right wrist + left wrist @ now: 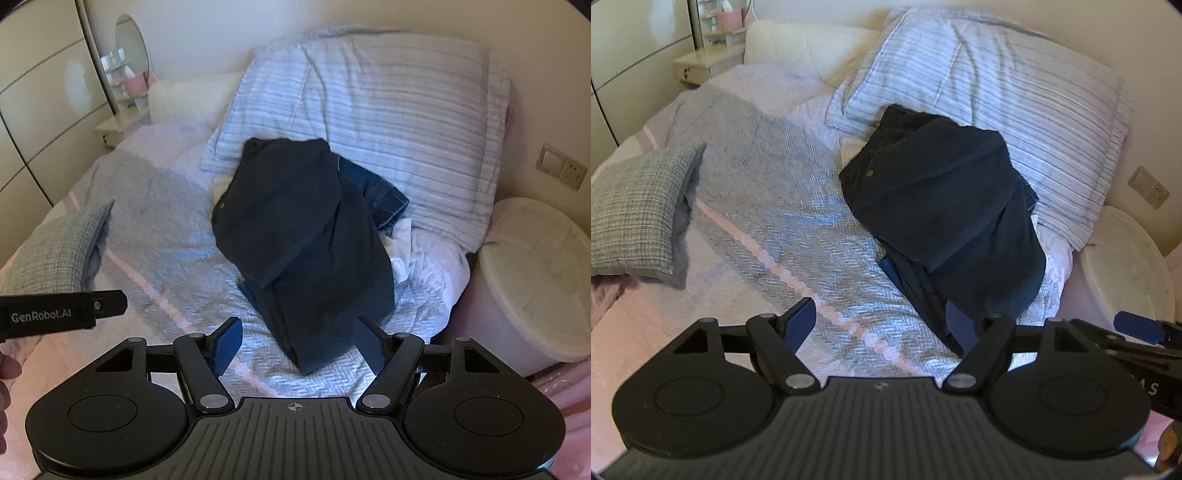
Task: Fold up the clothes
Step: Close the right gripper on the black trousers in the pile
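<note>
A pile of dark navy clothes (pixel 945 199) lies on the bed against a striped pillow (pixel 997 85). In the right wrist view the same dark pile (pixel 303 236) covers blue jeans (pixel 384 199) and something white (pixel 400 243). My left gripper (pixel 881 325) is open above the grey herringbone blanket (pixel 768 192), with the pile's near end by its right finger. My right gripper (pixel 297 341) is open too, and the pile's near end lies below, between its fingers, untouched as far as I can see. The left gripper's body (pixel 62 314) shows at the left edge of the right wrist view.
A checked grey cushion (pixel 635 218) lies on the bed's left side. A white round lidded bin (pixel 532 273) stands right of the bed, under a wall socket (pixel 561 166). A white bedside cabinet (pixel 705 66) and wardrobe doors (pixel 40 103) are at the far left.
</note>
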The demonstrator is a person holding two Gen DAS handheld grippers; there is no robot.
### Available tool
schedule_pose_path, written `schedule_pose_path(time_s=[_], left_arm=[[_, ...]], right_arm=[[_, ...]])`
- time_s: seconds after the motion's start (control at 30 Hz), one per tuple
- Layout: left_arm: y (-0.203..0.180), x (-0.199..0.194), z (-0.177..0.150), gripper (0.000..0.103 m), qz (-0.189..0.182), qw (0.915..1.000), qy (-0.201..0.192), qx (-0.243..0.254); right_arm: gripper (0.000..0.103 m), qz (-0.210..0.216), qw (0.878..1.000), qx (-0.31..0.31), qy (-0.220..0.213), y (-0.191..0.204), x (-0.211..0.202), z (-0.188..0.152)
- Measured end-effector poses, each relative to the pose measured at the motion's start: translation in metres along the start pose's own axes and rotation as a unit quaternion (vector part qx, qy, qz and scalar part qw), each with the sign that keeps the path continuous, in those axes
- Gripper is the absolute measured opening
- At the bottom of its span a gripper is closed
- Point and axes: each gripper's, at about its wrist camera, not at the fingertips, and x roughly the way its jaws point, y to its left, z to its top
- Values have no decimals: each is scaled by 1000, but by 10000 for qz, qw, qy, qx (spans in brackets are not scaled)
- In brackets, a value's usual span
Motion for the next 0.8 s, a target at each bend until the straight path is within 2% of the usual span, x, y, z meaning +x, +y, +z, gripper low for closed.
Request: schedule_pose_path(time_s=[0.4,0.8], left_arm=[[-28,73,62,75,116,9995,282,-111],[-36,132,104,75,112,9977,566,-354]], right_arm=[[71,23,9995,-96,308,-56,69,62],[71,193,9984,-419,338,-67,130,120]])
